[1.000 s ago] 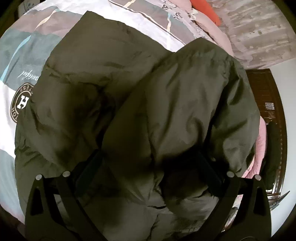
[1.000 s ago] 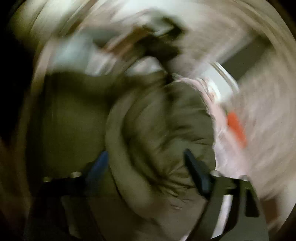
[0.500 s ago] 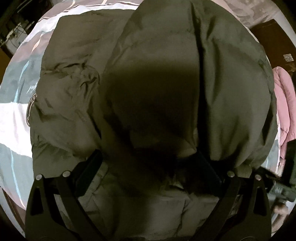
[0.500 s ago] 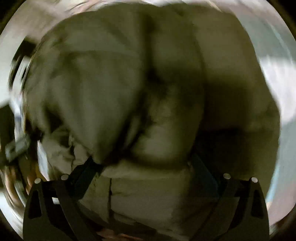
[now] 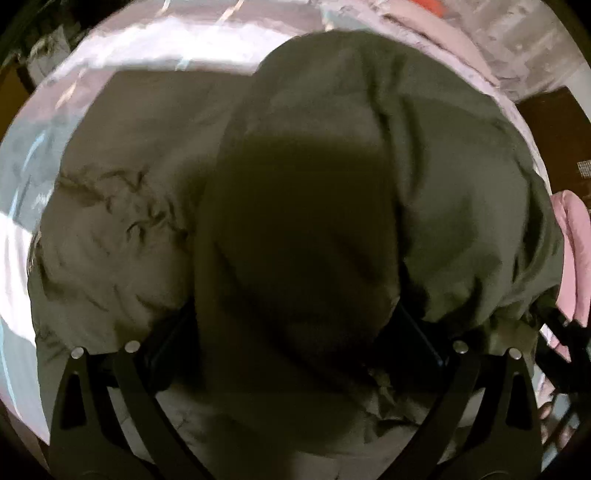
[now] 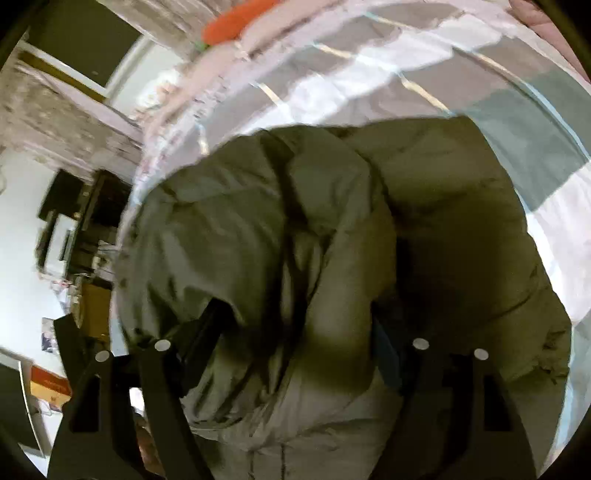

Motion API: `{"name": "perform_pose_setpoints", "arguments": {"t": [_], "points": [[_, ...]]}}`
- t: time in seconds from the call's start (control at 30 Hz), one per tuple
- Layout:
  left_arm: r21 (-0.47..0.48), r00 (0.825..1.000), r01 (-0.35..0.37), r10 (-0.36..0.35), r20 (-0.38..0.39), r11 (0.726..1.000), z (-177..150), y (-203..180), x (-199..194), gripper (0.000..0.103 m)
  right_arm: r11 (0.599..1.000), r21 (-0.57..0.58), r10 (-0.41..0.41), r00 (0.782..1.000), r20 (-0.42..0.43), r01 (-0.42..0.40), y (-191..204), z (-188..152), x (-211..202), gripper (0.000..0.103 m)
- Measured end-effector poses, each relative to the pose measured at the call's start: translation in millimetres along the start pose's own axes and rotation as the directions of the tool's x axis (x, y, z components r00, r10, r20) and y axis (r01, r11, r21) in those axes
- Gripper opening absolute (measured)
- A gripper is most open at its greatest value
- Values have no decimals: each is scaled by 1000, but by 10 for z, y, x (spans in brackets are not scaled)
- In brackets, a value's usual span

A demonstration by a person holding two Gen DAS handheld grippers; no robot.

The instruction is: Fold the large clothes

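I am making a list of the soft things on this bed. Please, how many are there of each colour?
Olive green: 1, the jacket.
Striped grey, white and teal: 1, the bedsheet.
Pink: 2, the quilt beside the jacket and the pillow at the far end.
Orange: 1, a cushion, too blurred to name surely.
Total: 5.

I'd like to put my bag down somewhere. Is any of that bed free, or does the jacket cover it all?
The bedspread lies bare beyond the jacket, up to the pink bedding along its far edge, and in a strip down one side. The near part is crowded: bunched jacket folds fill the space between both grippers' fingers.
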State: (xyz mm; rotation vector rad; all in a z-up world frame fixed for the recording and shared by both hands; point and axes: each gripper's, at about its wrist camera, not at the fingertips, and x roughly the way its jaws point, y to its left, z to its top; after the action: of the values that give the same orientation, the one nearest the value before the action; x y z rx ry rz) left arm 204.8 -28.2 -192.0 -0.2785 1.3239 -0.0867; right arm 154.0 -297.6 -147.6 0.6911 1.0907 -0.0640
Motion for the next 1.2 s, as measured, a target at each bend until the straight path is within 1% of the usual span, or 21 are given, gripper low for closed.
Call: {"name": "perform_pose_setpoints", "arguments": {"t": [0.03,0.07,0.1,0.13,0.17,0.2,0.23,0.27,0.3,0.33,0.4,0.5,0.57,0.67,0.7,0.8,0.87,0.97,1.03,1.1,1.2], "points": [[-40,1000,23,-23,3,999,10,68,-78,101,999,31,-30,999,35,29,-270,-36,-233,76],[-59,999,39,-37,31,998,-7,151,-190,101,997,44,-72,993,89,68,-262,-73,-364,76],[-67,996,38,-32,83,997,-2,187,-346,101,994,14,-114,978,172,113,-218,-133,-501,76],[-63,992,21,-13,128,998,19,197,-478,101,988,-38,-137,959,248,151,-132,-174,-605,76],[-48,980,-10,19,197,999,15,198,-646,101,970,-125,-155,928,340,208,46,-246,-727,76],[-32,967,-32,39,253,999,-4,177,-775,101,944,-212,-153,907,393,251,250,-312,-773,72],[-21,960,-40,44,276,999,-4,179,-828,101,926,-277,-132,907,399,256,364,-421,-763,68],[1,961,-44,42,272,999,-34,91,-866,101,910,-334,-109,920,377,245,516,-499,-721,61],[23,972,-41,35,234,999,-59,34,-827,101,889,-401,-93,944,316,222,670,-596,-575,58],[49,984,-32,22,179,998,-101,-30,-741,101,879,-429,-95,957,275,210,722,-642,-428,57],[102,993,-37,25,115,994,-186,-123,-600,101,864,-453,-145,969,199,222,815,-679,-57,57],[204,987,-120,94,132,972,-214,-251,-395,101,880,-414,-191,972,140,232,774,-518,385,57],[216,981,-140,106,161,966,-187,-278,-312,101,893,-385,-201,972,125,234,699,-482,510,57],[189,971,-187,152,186,964,-51,-169,-138,101,899,-373,-197,972,127,231,763,-443,578,57],[169,971,-181,149,185,969,-3,-124,-98,101,893,-381,-203,969,138,241,756,-467,513,57],[86,978,-147,132,160,985,64,35,-34,101,876,-412,-205,967,154,252,793,-370,747,65],[88,978,-146,130,165,985,65,39,-85,101,874,-422,-202,970,135,240,683,-372,821,70],[165,962,-212,176,209,963,-15,-25,-164,101,881,-421,-189,976,111,218,625,-368,655,70],[182,954,-240,197,224,954,-109,-10,-257,101,903,-381,-146,976,163,199,632,-386,370,70],[179,955,-243,204,214,953,-159,2,-359,101,906,-374,-126,970,209,198,679,-505,35,70],[174,959,-246,213,188,954,-281,-4,-519,101,896,-395,-137,973,188,203,710,-780,-171,70]]}}
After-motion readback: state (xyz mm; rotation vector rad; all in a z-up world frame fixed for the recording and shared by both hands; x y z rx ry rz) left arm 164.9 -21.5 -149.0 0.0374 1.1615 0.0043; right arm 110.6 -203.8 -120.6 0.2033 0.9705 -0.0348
